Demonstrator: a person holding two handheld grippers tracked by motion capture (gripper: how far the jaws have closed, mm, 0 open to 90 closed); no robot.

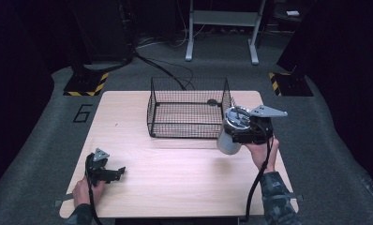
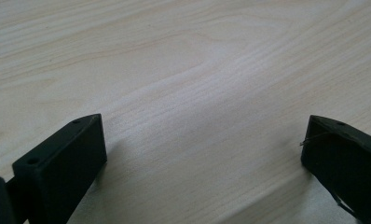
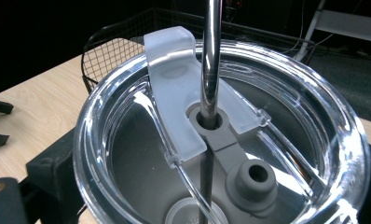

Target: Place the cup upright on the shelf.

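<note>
Light wood bench (image 1: pixel 175 164), person's forearms entering from the 6 o'clock edge. Left tool (image 1: pixel 110 172) sits low at about 8 o'clock on the bench, held by the left hand (image 1: pixel 84 190), cable trailing back toward the person; grey three-cornered plate on top. In the left gripper view its two black jaws stand wide apart with bare wood grain between them, nothing held. Right tool (image 1: pixel 243 136) is at about 3 o'clock, raised off the bench surface, gripped by the right hand (image 1: pixel 262 152). It is clamped on a steel tumbler (image 1: pixel 230 133), jaws pressing either side of the body just under the rim; tumbler tilted, its top leaning toward 12 o'clock. In the right gripper view the tumbler's clear plastic lid (image 3: pixel 221 140) faces the camera: frosted slider tab (image 3: pixel 176 79) across the lid, metal straw (image 3: pixel 211 60) passing through a grey grommet near centre, second grey plug beside it toward 5 o'clock. Black wire basket (image 1: pixel 189 108) stands at the 12 o'clock side of the bench, open-topped; the tumbler hangs just beside its 3 o'clock wall, outside it. Contact between tumbler and basket cannot be told. Grey carpeted floor (image 1: pixel 44 122) around the bench.
</note>
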